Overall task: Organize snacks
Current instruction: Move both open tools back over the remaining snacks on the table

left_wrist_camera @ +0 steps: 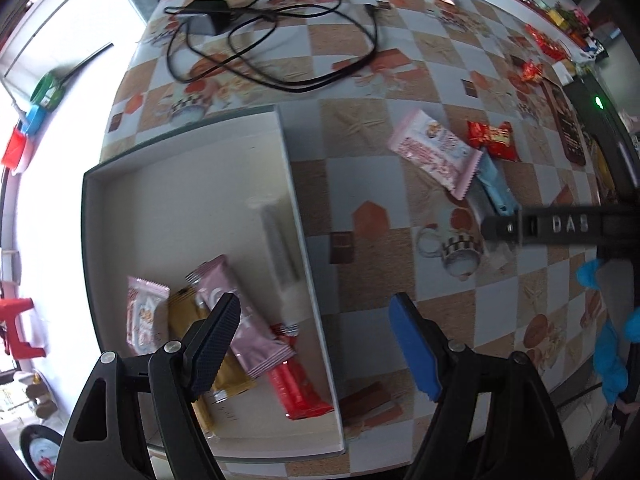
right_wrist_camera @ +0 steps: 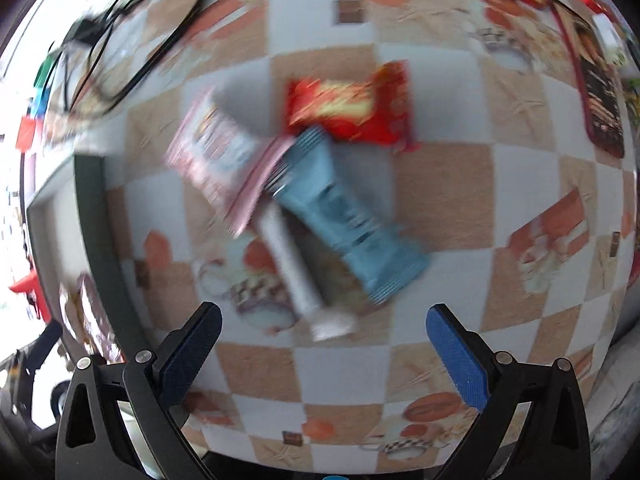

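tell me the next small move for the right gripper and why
Probably lower the right gripper onto the blue snack bar: it is open and empty, and the bar lies just ahead on the table, outside the white box that already holds snacks.

A table (left_wrist_camera: 360, 128) covered in a checkered tan-and-white cloth printed with cups and pastries fills both views. Bright daylight washes out the pale floor (left_wrist_camera: 60, 184) at left, where a red plastic stool (left_wrist_camera: 18, 328) stands.

Home dining table (left_wrist_camera: 352, 128), patterned oilcloth, plastic stools (left_wrist_camera: 16, 328) (red)
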Action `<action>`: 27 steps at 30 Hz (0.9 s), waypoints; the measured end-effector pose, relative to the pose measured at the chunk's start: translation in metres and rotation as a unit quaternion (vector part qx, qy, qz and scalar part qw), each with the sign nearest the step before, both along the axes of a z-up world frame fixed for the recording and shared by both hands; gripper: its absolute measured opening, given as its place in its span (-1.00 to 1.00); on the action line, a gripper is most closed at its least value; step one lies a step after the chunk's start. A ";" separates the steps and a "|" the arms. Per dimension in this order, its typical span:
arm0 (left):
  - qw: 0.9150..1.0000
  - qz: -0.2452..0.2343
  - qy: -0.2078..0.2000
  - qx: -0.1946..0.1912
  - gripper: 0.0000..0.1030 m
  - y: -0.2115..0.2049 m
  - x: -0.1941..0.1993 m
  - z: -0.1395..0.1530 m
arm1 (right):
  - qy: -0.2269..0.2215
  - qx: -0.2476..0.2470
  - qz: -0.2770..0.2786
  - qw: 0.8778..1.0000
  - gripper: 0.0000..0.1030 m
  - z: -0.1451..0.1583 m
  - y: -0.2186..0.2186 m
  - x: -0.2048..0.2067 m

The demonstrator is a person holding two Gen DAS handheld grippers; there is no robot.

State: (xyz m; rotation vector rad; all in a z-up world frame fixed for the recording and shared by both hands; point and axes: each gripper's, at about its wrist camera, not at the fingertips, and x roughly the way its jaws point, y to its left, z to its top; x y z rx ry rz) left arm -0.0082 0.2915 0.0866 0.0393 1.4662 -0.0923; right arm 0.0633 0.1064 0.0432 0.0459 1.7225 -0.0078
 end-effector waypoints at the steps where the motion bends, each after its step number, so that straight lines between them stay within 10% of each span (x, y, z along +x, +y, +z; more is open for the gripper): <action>1: 1.000 -0.002 0.001 -0.001 0.55 -0.004 0.001 0.000 | -0.006 -0.002 -0.006 1.000 1.00 0.001 -0.007 0.006; 16: 1.000 0.016 0.009 -0.010 0.56 0.001 -0.023 0.007 | -0.059 0.003 0.011 0.998 1.00 0.003 0.012 0.123; 27: 1.000 0.021 0.021 -0.007 0.56 0.001 -0.031 0.000 | -0.035 -0.024 0.087 0.995 1.00 -0.032 0.045 0.092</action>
